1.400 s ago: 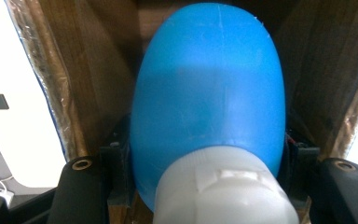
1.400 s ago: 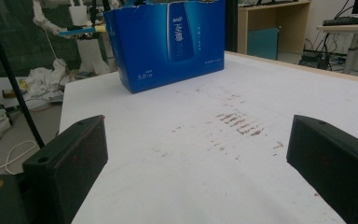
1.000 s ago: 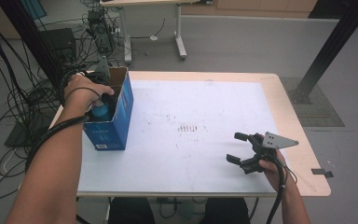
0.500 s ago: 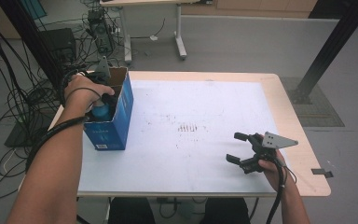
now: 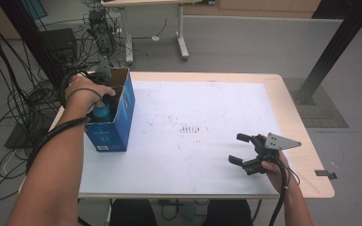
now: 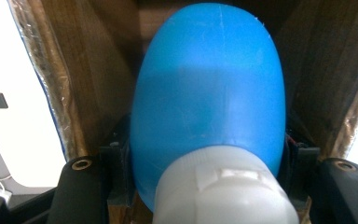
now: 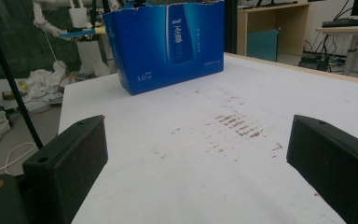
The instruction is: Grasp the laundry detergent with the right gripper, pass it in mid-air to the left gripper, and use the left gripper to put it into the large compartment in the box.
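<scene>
An open blue cardboard box [image 5: 118,122] stands at the left side of the white table [image 5: 217,99]; the right gripper view has its printed blue side [image 7: 168,44]. My left gripper [image 6: 207,156] reaches down into the box and is shut on a blue bottle [image 6: 209,93] with a white cap [image 6: 221,191]. From above, the hand covers most of that gripper, and a bit of the bottle [image 5: 102,113] shows beneath it. My right gripper [image 5: 235,148] hovers low over the table's front right, open, with nothing between its fingers [image 7: 70,163].
Brown smudges [image 5: 193,128] mark the tabletop's middle. Cables [image 5: 23,108] lie over the floor at the left. A second desk [image 5: 151,19] stands behind, and a black post [image 5: 332,52] rises at the right. The box's inner cardboard walls [image 6: 88,70] close in around the bottle.
</scene>
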The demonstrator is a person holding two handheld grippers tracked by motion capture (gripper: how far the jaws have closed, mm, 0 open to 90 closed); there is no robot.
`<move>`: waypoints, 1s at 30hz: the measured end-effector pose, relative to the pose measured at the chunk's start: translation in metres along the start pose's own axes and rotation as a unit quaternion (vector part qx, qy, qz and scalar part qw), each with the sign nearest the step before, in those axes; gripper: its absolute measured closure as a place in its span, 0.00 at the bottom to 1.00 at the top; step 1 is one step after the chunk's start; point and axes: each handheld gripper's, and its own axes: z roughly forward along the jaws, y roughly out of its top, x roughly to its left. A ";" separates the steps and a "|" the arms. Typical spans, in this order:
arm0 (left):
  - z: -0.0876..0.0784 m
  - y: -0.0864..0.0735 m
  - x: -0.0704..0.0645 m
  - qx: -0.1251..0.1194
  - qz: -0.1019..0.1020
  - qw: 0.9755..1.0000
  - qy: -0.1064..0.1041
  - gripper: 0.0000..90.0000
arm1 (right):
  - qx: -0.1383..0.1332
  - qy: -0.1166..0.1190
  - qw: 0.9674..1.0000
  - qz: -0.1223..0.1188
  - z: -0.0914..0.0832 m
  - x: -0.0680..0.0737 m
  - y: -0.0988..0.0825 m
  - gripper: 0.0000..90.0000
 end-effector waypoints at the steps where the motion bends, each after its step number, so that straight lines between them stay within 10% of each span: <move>1: 0.000 0.000 0.000 0.000 0.000 1.000 0.001 0.41 | 0.000 0.000 1.000 0.000 0.000 0.000 0.000 0.05; 30: -0.006 -0.004 0.000 -0.011 -0.007 1.000 -0.002 0.38 | 0.000 0.001 1.000 -0.002 0.004 0.001 -0.001 0.05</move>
